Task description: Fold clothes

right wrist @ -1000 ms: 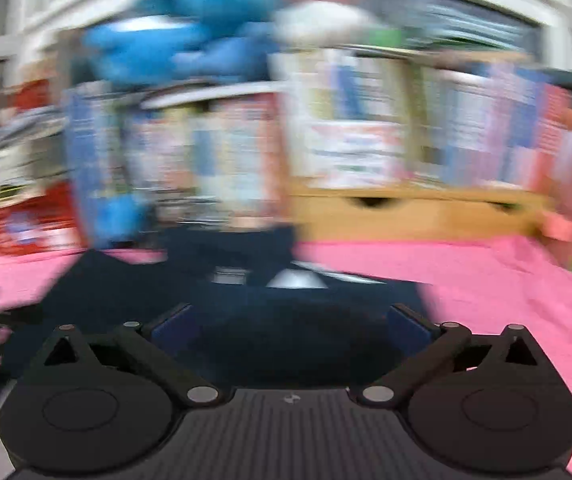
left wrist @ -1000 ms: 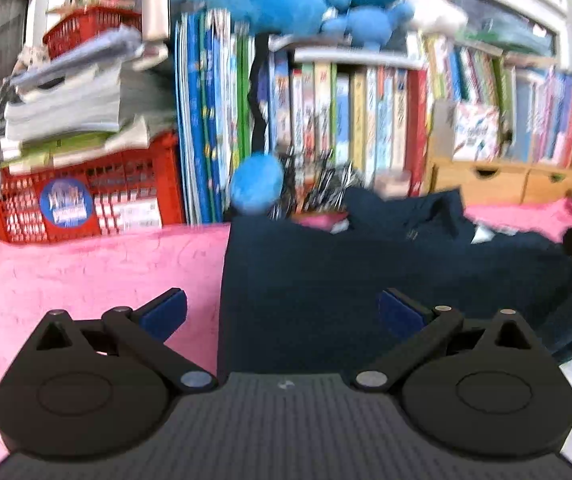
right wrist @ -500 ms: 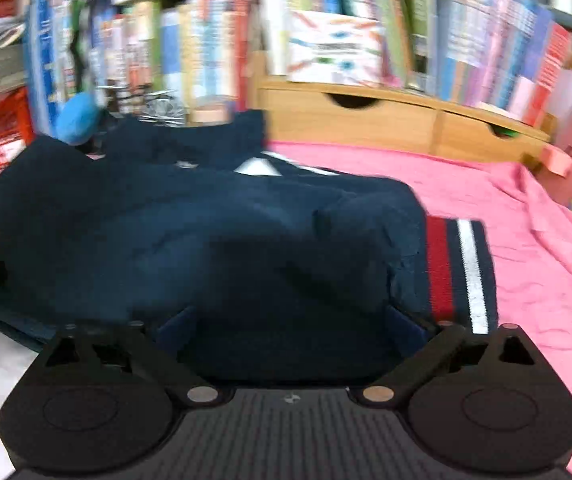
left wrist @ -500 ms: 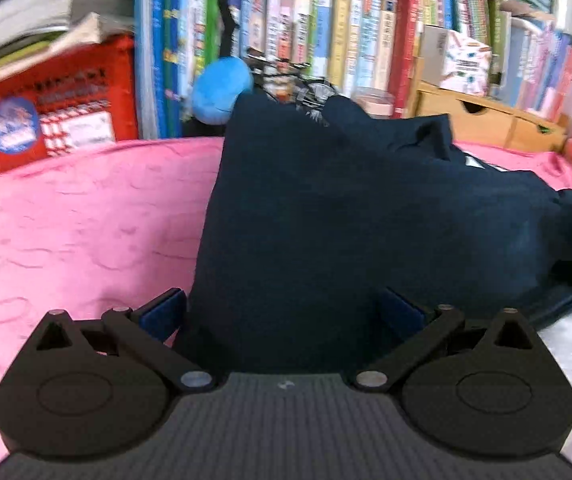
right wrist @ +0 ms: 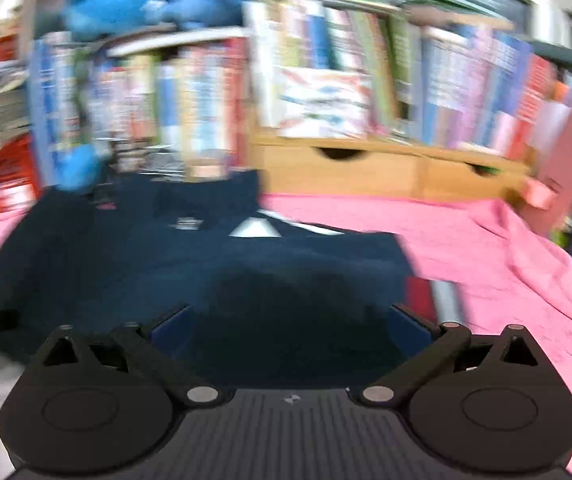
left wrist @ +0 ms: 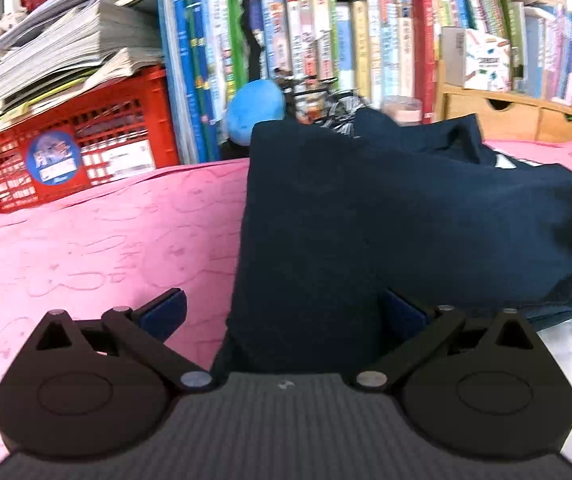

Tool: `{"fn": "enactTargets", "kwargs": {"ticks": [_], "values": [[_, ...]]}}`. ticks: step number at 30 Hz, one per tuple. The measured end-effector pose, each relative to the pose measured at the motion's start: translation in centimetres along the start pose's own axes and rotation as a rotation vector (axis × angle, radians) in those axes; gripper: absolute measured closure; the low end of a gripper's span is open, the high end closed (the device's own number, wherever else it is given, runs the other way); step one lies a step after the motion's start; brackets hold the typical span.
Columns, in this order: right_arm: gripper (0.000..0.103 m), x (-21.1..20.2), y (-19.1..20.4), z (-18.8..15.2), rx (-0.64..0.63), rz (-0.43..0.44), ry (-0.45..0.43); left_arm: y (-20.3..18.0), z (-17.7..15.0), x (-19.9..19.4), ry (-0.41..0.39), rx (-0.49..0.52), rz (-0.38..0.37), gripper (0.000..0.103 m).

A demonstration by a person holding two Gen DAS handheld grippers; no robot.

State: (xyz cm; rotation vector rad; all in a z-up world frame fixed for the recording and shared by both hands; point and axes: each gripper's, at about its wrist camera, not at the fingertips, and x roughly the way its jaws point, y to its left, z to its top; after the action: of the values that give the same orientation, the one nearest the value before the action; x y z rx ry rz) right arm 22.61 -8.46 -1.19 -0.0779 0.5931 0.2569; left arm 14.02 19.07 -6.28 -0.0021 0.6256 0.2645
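Your left gripper (left wrist: 282, 312) has its fingers spread wide, gripping nothing, with the navy garment (left wrist: 386, 220) lying between and beyond them on the pink bedspread (left wrist: 98, 232). Right gripper (right wrist: 290, 324) likewise gapes over the garment, apparently placed to take its near hem.

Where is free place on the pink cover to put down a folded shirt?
Left of the navy garment, up to the red crate, the pink cover is bare. Right of it too, before the wooden drawers. The back edge is crowded.
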Motion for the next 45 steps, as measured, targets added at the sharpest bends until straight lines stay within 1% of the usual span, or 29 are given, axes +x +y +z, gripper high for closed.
{"fn": "enactTargets", "kwargs": {"ticks": [3, 5, 6, 9, 11, 13, 15, 16, 18, 19, 20, 21, 22, 23, 24, 25, 26, 27, 29, 31, 32, 34, 35, 36, 37, 39, 42, 45], "values": [[0.000, 2.1, -3.0, -1.3, 0.095, -0.038, 0.051, 0.4, -0.1, 0.1, 0.004, -0.012, -0.003, 0.000], [0.000, 3.7, -3.8, -2.6, 0.101, -0.094, 0.090, 0.4, 0.0, 0.1, 0.003, -0.007, -0.001, 0.000], [0.000, 4.2, -3.8, -3.1, 0.093, -0.105, 0.111, 0.4, 0.0, 0.1, 0.001, -0.004, 0.003, 0.000], [0.000, 4.5, -4.0, -3.2, 0.099, -0.094, 0.118, 0.7, -0.1, 0.0, -0.005, -0.008, -0.012, 0.000], [0.000, 4.3, -4.0, -3.3, 0.098, -0.092, 0.117, 1.4, -0.2, -0.4, -0.002, -0.040, -0.041, 0.000], [0.000, 4.2, -4.1, -3.4, 0.100, -0.088, 0.116, 2.4, -0.3, -1.0, 0.016, -0.100, -0.073, 0.000], [0.000, 4.0, -4.2, -3.5, 0.108, -0.083, 0.108, 3.2, -0.4, -1.5, 0.031, -0.114, -0.074, 0.000], [0.000, 3.7, -4.4, -3.4, 0.131, -0.076, 0.086, 3.6, -0.5, -1.8, 0.038, -0.114, -0.069, 0.000], [0.000, 2.7, -5.1, -3.5, 0.187, -0.063, 0.028, 3.9, 0.2, -3.0, 0.031, -0.087, -0.028, 0.000], [0.000, 1.2, -5.8, -3.7, 0.245, -0.054, -0.043, 3.9, 0.7, -3.7, 0.019, -0.069, -0.008, 0.000], [0.000, -0.2, -6.3, -3.6, 0.292, -0.034, -0.104, 3.7, 1.4, -4.5, -0.018, -0.048, 0.014, 0.000], [0.000, -1.4, -6.5, -3.3, 0.313, -0.003, -0.145, 3.3, 2.1, -5.1, -0.048, -0.035, 0.023, 0.000], [0.000, -2.0, -6.2, -2.7, 0.306, 0.031, -0.155, 2.7, 2.9, -5.6, -0.080, -0.025, 0.019, 0.000], [0.000, -2.4, -5.8, -2.1, 0.291, 0.068, -0.157, 2.0, 3.6, -5.8, -0.110, -0.018, -0.003, 0.000], [0.000, -2.3, -4.9, -1.4, 0.254, 0.115, -0.138, 1.2, 4.0, -5.7, -0.130, -0.013, -0.030, 0.000], [0.000, -2.0, -4.0, -1.0, 0.219, 0.140, -0.119, 0.3, 4.5, -5.4, -0.140, -0.004, -0.061, 0.000], [0.000, -1.4, -3.4, -0.8, 0.193, 0.109, -0.100, -0.8, 4.7, -4.7, -0.138, 0.011, -0.087, 0.000], [0.000, -0.7, -2.7, -0.7, 0.167, 0.079, -0.081, -1.5, 4.7, -4.0, -0.128, 0.025, -0.093, 0.000], [0.000, 0.6, -1.3, -0.5, 0.114, 0.018, -0.043, -3.0, 4.2, -2.1, -0.097, 0.058, -0.057, 0.000], [0.000, 1.9, 0.1, -0.2, 0.062, -0.042, -0.005, -3.5, 3.5, -0.2, -0.079, 0.076, 0.011, 0.000], [0.000, 2.7, 0.4, -0.1, 0.057, -0.063, 0.020, -3.4, 3.0, 0.9, -0.056, 0.083, 0.051, 0.000], [0.000, 4.9, -1.2, 0.2, 0.136, -0.053, 0.094, -2.7, 2.2, 2.7, -0.007, 0.076, 0.099, 0.000], [0.000, 6.0, -1.8, 0.3, 0.157, -0.050, 0.124, -1.9, 2.0, 3.2, 0.022, 0.038, 0.069, 0.000], [0.000, 6.9, -1.5, 0.4, 0.131, -0.055, 0.134, -1.2, 2.0, 2.9, 0.011, 0.004, 0.066, 0.000], [0.000, 7.5, -0.7, 0.4, 0.074, -0.069, 0.129, -0.5, 1.9, 2.7, 0.001, -0.028, 0.063, 0.000], [0.000, 8.7, 0.8, 0.3, -0.024, -0.084, 0.117, 0.2, 1.7, 2.8, 0.003, -0.037, 0.078, 0.000], [0.000, 10.2, 1.3, 1.0, -0.034, -0.011, 0.108, 0.6, 1.5, 3.1, 0.017, -0.048, 0.068, 0.000], [0.000, 10.9, 1.2, 1.5, -0.042, 0.006, 0.108, 0.7, 1.5, 3.3, 0.018, -0.044, 0.065, 0.000]]}}
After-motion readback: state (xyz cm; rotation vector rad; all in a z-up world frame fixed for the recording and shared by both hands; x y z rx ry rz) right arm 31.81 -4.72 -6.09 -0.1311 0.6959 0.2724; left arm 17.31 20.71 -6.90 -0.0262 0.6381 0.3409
